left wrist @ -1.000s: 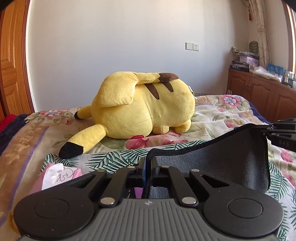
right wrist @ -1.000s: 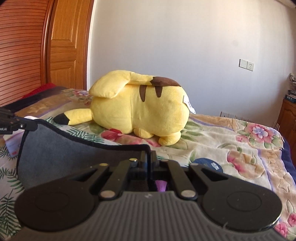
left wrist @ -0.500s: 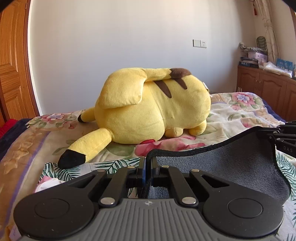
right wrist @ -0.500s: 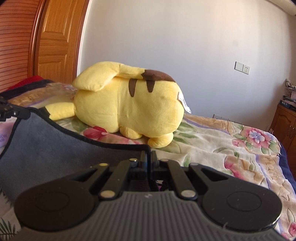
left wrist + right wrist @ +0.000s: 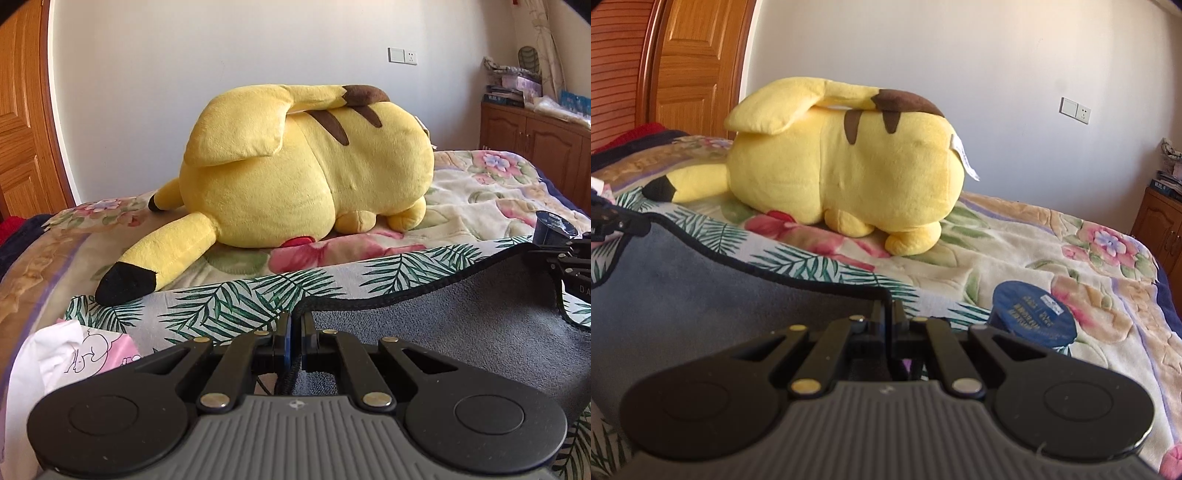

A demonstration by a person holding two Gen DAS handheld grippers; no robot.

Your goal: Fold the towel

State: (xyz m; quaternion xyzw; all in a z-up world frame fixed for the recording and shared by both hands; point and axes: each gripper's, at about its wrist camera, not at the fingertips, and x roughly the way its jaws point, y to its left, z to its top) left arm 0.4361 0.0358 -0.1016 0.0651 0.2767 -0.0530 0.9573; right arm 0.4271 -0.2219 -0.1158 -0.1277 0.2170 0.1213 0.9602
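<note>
Grey and soft, the dark-edged terry towel (image 5: pixel 461 332) hangs stretched between my two claws, its long axis running side to side from one claw to the other, its bound top edge sagging slightly in the middle. It's held up over the palm-leaf printed sheet (image 5: pixel 229 302) at the near edge of the floral bedspread (image 5: pixel 1052 251).

My left claw (image 5: pixel 294 332) is pinched tight on the towel's left top corner, fingers together with only the black hem between them. In the right wrist view, my right claw (image 5: pixel 888 321) is likewise clamped on the opposite top corner, the fabric spreading away to the left. Each claw shows at the far edge of the other's view, gripping its own end.

Beyond the towel, a big yellow plush toy with brown stripes (image 5: pixel 306 166) lies on its side across the middle of the bed. Just beside my right claw sits a dark blue round lidded tub (image 5: pixel 1032 317) on the bedspread. Near the left edge of the bed lies a pink and white crumpled cloth (image 5: pixel 81 350).
</note>
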